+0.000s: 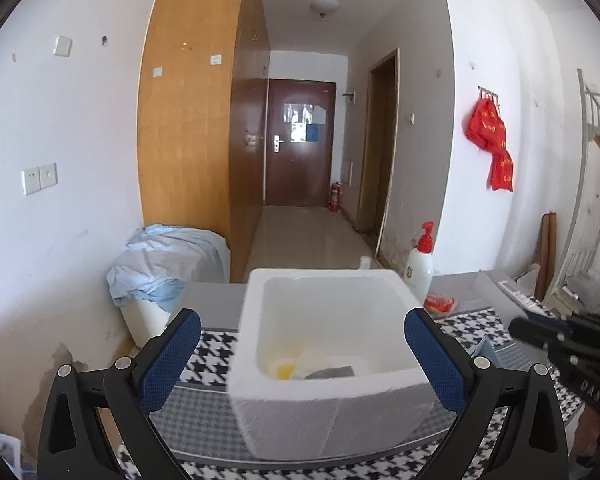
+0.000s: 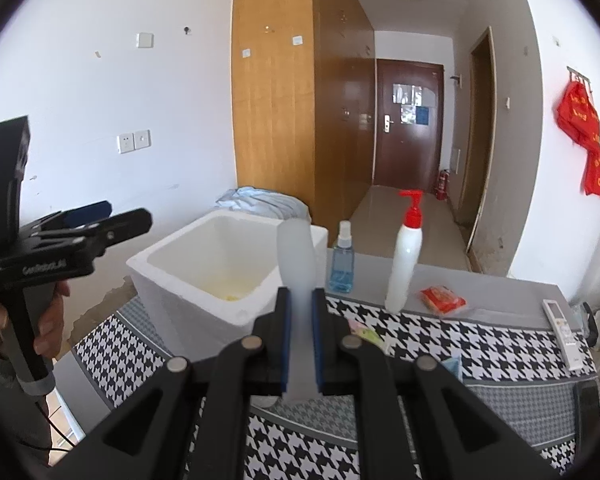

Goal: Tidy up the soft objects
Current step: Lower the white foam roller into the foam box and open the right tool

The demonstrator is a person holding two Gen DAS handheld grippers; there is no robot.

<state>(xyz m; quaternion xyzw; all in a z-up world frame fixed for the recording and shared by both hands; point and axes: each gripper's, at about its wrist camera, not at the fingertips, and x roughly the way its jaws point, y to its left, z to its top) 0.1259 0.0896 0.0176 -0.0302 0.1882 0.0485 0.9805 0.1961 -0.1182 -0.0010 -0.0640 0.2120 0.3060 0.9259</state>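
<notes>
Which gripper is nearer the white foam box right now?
Left. The left gripper is open, its fingers on either side of the white foam box. The right gripper, shut on a translucent bottle, sits to the box's right, clear of it.

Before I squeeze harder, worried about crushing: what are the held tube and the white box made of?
Tube: looks like soft translucent plastic or silicone, frosted matte; the right tool pinches it. White box: probably expanded foam, with thick walls and grainy, crumbly edges.

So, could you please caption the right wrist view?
Right gripper clamps a translucent tube beside the foam box.
</notes>
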